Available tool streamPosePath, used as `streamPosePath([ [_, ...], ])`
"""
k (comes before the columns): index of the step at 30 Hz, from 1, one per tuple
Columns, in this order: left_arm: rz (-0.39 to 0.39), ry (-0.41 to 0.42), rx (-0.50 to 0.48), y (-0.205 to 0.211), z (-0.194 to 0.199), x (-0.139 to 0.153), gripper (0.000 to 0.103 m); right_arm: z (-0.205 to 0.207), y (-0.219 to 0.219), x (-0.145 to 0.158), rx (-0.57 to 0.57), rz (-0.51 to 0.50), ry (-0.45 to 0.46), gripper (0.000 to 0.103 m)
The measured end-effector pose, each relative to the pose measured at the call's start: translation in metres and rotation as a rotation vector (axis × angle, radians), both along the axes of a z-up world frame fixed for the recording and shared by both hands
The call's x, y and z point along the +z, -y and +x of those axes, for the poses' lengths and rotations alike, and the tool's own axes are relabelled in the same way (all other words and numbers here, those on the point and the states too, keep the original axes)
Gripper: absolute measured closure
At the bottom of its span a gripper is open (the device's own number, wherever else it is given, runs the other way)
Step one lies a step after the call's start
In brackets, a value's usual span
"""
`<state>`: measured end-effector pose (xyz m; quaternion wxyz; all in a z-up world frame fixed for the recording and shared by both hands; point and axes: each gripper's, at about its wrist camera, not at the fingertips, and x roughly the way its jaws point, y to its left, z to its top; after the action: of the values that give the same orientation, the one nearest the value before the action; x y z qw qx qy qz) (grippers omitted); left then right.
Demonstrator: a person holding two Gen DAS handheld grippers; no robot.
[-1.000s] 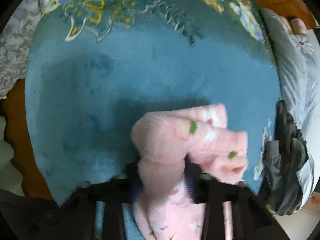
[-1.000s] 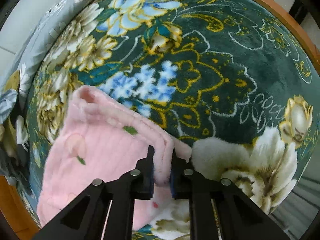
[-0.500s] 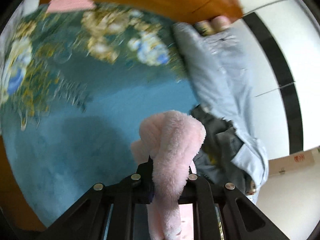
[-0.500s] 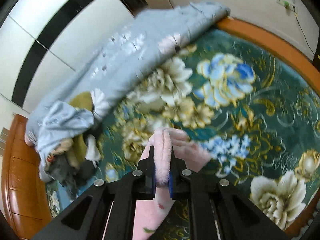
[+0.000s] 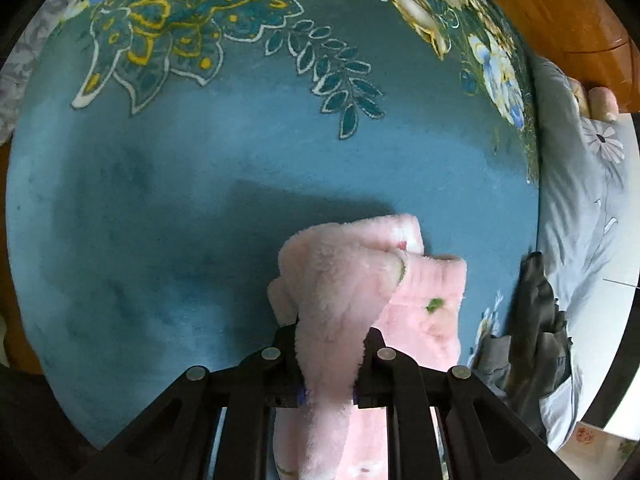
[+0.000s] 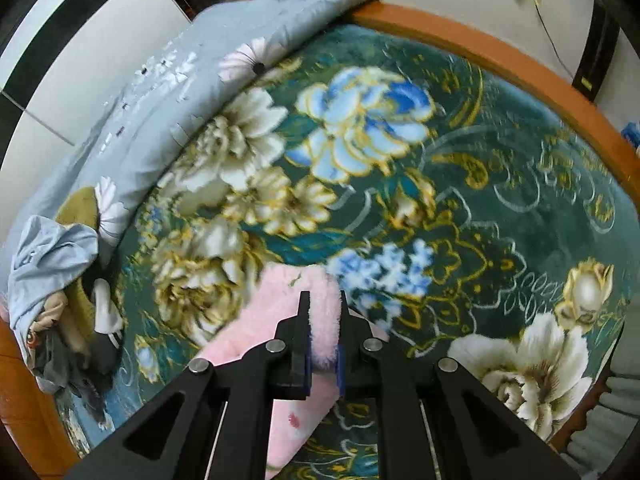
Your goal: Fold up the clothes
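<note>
We find no readable text, label, brand, number or sign in either wrist view. The blanket (image 6: 460, 168) carries only floral and paisley patterns, and the pink fleece garment (image 5: 352, 288) shows small printed motifs, no lettering (checked in both views). A small card (image 5: 588, 438) at the lower right of the left view bears a flower picture; any writing there is too small to tell.
</note>
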<state>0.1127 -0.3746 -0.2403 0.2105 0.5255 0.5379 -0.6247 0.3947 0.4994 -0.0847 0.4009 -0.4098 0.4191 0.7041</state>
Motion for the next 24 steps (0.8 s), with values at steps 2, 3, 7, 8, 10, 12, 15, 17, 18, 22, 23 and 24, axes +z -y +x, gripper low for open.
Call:
streamPosePath([
  [2, 0.008, -0.010, 0.006, 0.000, 0.001, 0.002, 0.082, -0.024, 0.016, 0.028, 0.061, 0.050, -0.033, 0.094],
  [3, 0.018, -0.016, 0.011, 0.001, 0.002, 0.001, 0.080, -0.037, 0.026, 0.043, 0.098, 0.072, -0.055, 0.094],
  [7, -0.013, -0.024, -0.034, -0.007, 0.005, 0.006, 0.077, -0.105, 0.118, 0.092, 0.421, 0.177, -0.128, 0.094],
  [8, -0.021, -0.024, -0.047, -0.010, 0.007, 0.007, 0.076, -0.124, 0.149, 0.102, 0.525, 0.206, -0.140, 0.094],
  [10, -0.004, -0.044, -0.028, -0.009, 0.017, 0.011, 0.075, -0.151, 0.218, 0.097, 0.723, 0.220, -0.162, 0.094],
  [12, 0.013, -0.050, 0.002, -0.006, 0.026, 0.013, 0.068, -0.169, 0.277, 0.074, 0.878, 0.170, -0.198, 0.095],
  [15, 0.021, -0.057, 0.025, -0.010, 0.034, 0.017, 0.050, -0.192, 0.360, 0.015, 1.061, 0.056, -0.152, 0.094],
  [17, 0.053, -0.073, 0.023, -0.017, 0.039, 0.016, 0.047, -0.200, 0.397, -0.020, 1.133, 0.001, -0.098, 0.095],
  [18, 0.077, -0.088, 0.019, -0.019, 0.042, 0.015, 0.047, -0.202, 0.409, -0.033, 1.151, -0.018, -0.079, 0.095],
  [22, 0.132, -0.140, 0.057, -0.024, 0.054, 0.014, 0.043, -0.210, 0.433, -0.059, 1.188, -0.028, -0.021, 0.094],
  [23, 0.129, -0.159, 0.063, -0.025, 0.056, 0.017, 0.042, -0.210, 0.434, -0.059, 1.191, -0.028, -0.027, 0.094],
  [24, 0.127, -0.179, 0.068, -0.026, 0.059, 0.020, 0.041, -0.211, 0.435, -0.059, 1.193, -0.028, -0.032, 0.094],
])
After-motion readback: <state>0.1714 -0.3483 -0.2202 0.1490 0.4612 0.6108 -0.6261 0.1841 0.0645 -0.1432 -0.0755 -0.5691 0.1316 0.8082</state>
